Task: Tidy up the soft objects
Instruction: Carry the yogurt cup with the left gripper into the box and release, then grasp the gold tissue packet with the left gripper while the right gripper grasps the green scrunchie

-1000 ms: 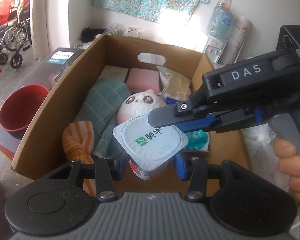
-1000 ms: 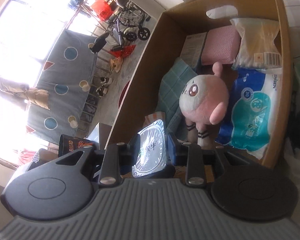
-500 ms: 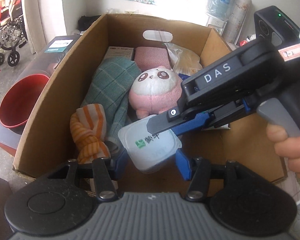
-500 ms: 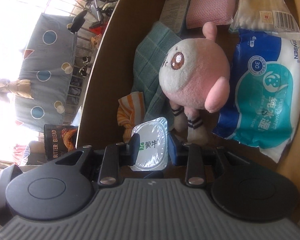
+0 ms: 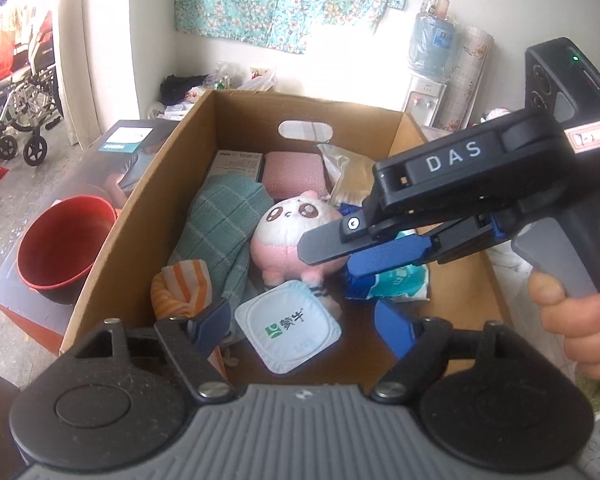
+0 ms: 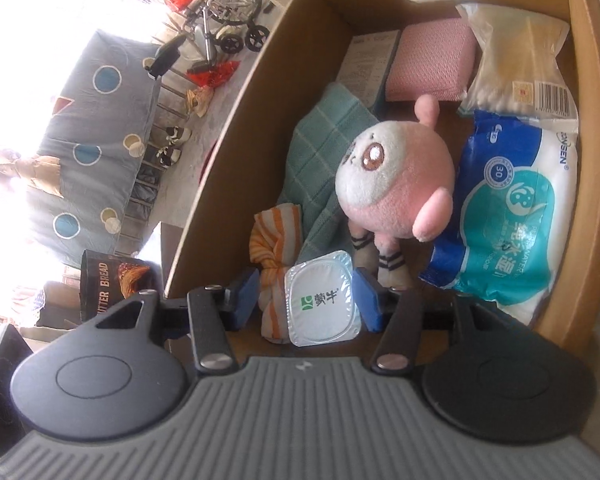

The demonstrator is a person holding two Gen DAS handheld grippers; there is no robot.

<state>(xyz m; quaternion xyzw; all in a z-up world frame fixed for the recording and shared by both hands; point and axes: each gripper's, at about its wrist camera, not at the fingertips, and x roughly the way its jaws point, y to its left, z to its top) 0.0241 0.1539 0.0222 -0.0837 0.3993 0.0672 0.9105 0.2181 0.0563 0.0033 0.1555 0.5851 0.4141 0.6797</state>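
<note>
Down inside the cardboard box [image 5: 168, 184], let go of the yogurt cup [image 5: 288, 326] beside the plush toy [image 5: 290, 240]; both jaws opening, off it.

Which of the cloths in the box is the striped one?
The orange-and-white cloth bunched at the near end; the teal cloth beside it is checked, and the pink one plain.

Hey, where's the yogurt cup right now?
The yogurt cup sits at the near end of the cardboard box, low centre in both wrist views, beside the orange striped cloth and at the pink plush toy's feet.
</note>
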